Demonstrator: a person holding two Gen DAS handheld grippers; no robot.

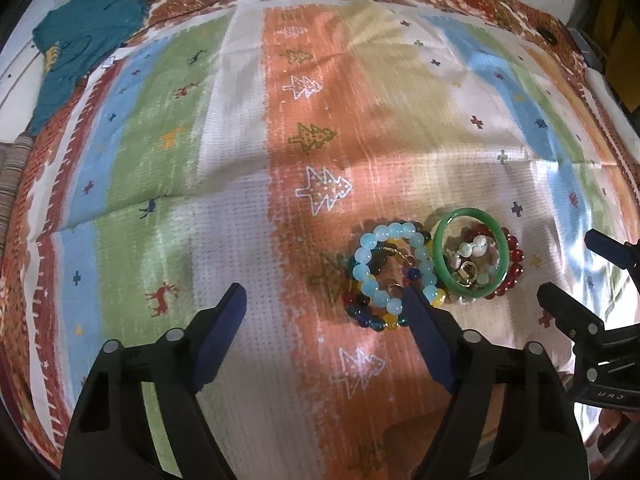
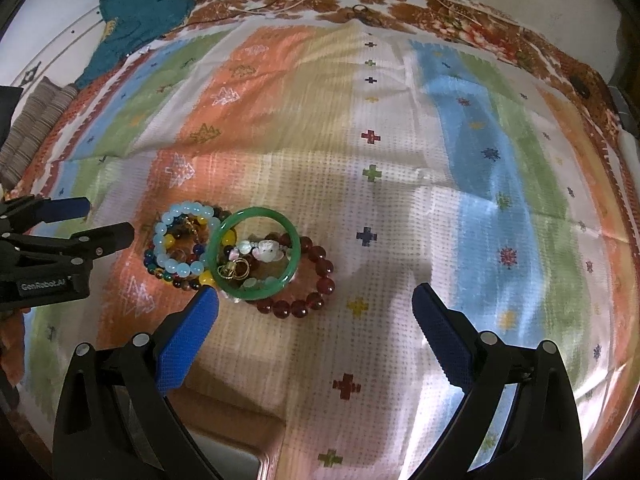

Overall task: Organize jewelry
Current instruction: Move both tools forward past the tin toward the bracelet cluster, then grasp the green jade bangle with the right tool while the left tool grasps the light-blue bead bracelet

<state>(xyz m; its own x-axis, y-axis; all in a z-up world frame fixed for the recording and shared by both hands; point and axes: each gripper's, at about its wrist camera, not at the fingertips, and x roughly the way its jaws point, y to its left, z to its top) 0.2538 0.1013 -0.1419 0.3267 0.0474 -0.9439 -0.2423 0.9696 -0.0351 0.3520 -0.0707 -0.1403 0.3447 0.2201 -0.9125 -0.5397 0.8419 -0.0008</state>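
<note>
hovering both claws over the jewelry pile on the striped cloth, left claw and right claw both spread apart, nothing held. still the approach step imo; next move needs one bracelet singled out, probably the green bangle.

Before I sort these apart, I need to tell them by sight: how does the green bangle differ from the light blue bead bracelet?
The green bangle is one solid smooth ring; the light blue bead bracelet is a string of round translucent beads. The bangle leans over the dark red beads and small trinkets, the blue bracelet tops multicoloured bead strands. Both are round and lie in the same pile.
</note>
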